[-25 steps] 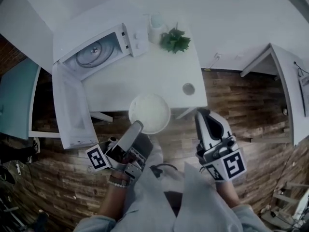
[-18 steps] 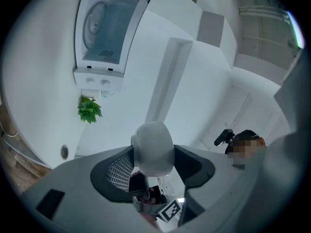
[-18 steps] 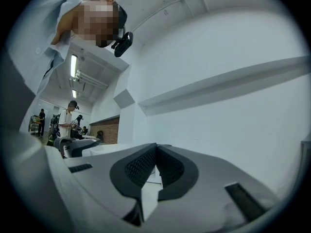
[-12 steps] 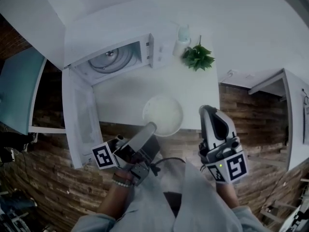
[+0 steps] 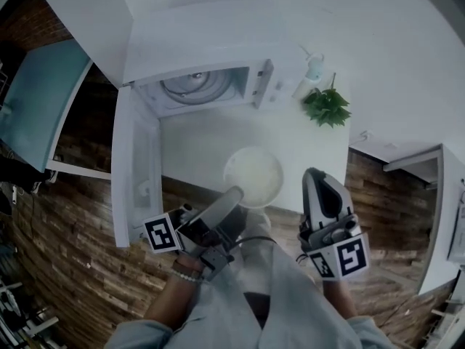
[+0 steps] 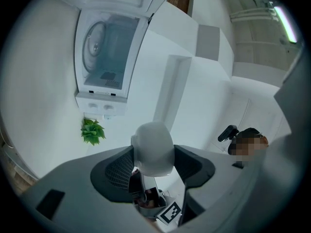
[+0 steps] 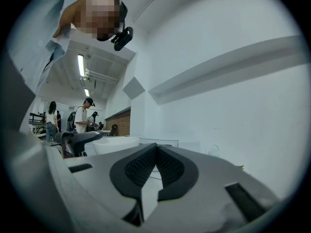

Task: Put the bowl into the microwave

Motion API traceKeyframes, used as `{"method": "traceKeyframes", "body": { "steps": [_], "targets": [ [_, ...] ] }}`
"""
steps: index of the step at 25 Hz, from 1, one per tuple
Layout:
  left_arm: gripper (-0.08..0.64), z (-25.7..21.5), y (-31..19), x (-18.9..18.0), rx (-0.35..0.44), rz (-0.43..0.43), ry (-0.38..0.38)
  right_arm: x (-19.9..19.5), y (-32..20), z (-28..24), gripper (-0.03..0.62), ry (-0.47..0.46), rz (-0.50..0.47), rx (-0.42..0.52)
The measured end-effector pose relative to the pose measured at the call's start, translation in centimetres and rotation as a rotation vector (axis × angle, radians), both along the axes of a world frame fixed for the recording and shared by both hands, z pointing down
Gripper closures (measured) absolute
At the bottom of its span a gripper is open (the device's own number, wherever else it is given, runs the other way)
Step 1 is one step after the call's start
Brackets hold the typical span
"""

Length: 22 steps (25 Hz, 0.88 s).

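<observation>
Clamping the rim of the white bowl [image 5: 253, 176] between its jaws, the left gripper [image 5: 234, 195] held it at the near edge of the white table [image 5: 190, 138], well short of the microwave [image 5: 203, 46]. The right gripper [image 5: 313, 173] hung beside the bowl, jaws pressed together on nothing. The door [image 5: 138, 173] already stood open and the glass turntable [image 5: 195, 83] lay bare, so the grasp looked done, leaving the carry into the cavity, the set-down and the release.
</observation>
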<state>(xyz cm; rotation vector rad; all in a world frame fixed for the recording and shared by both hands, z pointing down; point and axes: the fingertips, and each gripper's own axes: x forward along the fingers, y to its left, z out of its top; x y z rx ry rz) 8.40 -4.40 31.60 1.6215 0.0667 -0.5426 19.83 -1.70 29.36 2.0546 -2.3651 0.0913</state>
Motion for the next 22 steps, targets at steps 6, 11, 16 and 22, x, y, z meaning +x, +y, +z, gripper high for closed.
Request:
{"method": "traceKeyframes", "body": {
  "steps": [6,11,16,22],
  "targets": [
    [0.305,0.5,-2.6,-0.5,-0.006,-0.099,-0.025,-0.2,-3.2,0.6,0.594,-0.057,-0.076,0.01],
    [0.305,0.7,-4.4,-0.7,-0.005,-0.161,-0.037,-0.3,-5.4,0.9,0.592,-0.049,-0.138,0.001],
    [0.305,0.9,-6.2,-0.9,-0.016,-0.223,-0.036,-0.6,-7.7,1.3,0.592,-0.067,-0.207,-0.013],
    [0.305,1.6,-8.0,-2.1,-0.026,-0.303,-0.057,-2.2,-10.2,1.8,0.535,-0.048,-0.315,-0.034]
  ]
}}
